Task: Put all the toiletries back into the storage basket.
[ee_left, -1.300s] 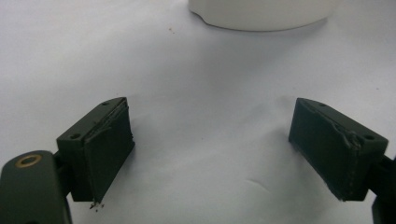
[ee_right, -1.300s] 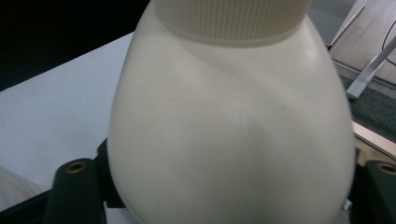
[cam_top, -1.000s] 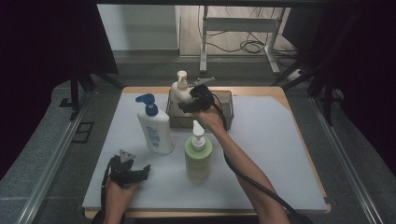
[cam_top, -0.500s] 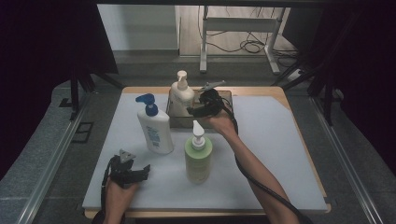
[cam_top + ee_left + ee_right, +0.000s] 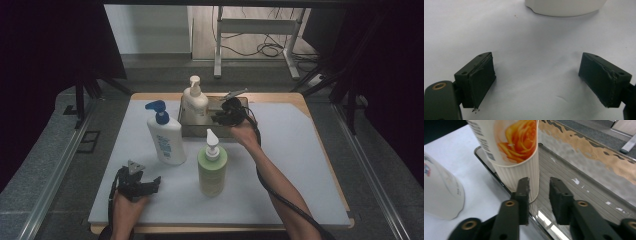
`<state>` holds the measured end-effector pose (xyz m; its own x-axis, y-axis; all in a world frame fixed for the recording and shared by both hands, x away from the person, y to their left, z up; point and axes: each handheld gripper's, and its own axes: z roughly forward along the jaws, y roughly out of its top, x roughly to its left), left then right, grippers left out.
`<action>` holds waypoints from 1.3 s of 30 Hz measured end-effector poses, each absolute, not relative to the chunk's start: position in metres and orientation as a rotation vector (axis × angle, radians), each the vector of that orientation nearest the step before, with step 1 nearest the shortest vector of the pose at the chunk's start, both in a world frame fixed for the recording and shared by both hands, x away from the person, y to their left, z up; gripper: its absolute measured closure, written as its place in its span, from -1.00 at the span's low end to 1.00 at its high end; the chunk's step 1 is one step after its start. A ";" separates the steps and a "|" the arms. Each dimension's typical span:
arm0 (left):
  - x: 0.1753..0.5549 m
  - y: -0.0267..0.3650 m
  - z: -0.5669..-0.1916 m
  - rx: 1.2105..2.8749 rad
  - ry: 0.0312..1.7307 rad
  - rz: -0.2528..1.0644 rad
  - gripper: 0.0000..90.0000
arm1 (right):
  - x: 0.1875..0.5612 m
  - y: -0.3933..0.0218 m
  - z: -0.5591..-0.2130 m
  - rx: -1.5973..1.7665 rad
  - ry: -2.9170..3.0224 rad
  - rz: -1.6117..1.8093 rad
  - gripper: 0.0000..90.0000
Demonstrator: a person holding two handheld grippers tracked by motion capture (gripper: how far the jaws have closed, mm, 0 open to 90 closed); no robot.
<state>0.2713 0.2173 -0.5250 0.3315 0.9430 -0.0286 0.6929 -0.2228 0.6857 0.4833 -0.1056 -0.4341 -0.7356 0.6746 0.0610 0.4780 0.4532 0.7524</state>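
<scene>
A cream pump bottle (image 5: 195, 102) with an orange flower print (image 5: 509, 145) stands upright in the left end of a shallow metal tray (image 5: 200, 132) at the back of the mat. My right gripper (image 5: 219, 117) hovers over the tray (image 5: 584, 187), just right of that bottle. Its jaws (image 5: 539, 181) have just been closing and stand a narrow gap apart with nothing between them. My left gripper (image 5: 150, 185) rests on the mat near the front left. It is open wide and empty (image 5: 536, 67).
A white bottle with a blue pump (image 5: 166, 140) stands left of the tray, its side showing (image 5: 441, 195). A white bottle base (image 5: 564, 6) lies ahead of the left jaws. A green pump bottle (image 5: 212, 167) stands mid-mat. Floor rails flank the table.
My right gripper has drawn away from the cream bottle, to the right and a little nearer, and its jaws have narrowed. The left gripper has stayed put.
</scene>
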 end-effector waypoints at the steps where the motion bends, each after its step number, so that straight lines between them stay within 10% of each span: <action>1: 0.271 0.217 -0.525 1.997 1.431 0.535 -0.71 | 0.484 -0.104 -0.435 1.003 2.459 1.146 0.69; 7: 0.271 0.217 -0.525 1.995 1.430 0.536 -0.71 | 0.490 -0.097 -0.444 1.020 2.453 1.099 0.99; 39: 0.271 0.217 -0.525 1.997 1.431 0.536 -0.71 | 0.505 -0.068 -0.465 1.082 2.490 1.060 0.99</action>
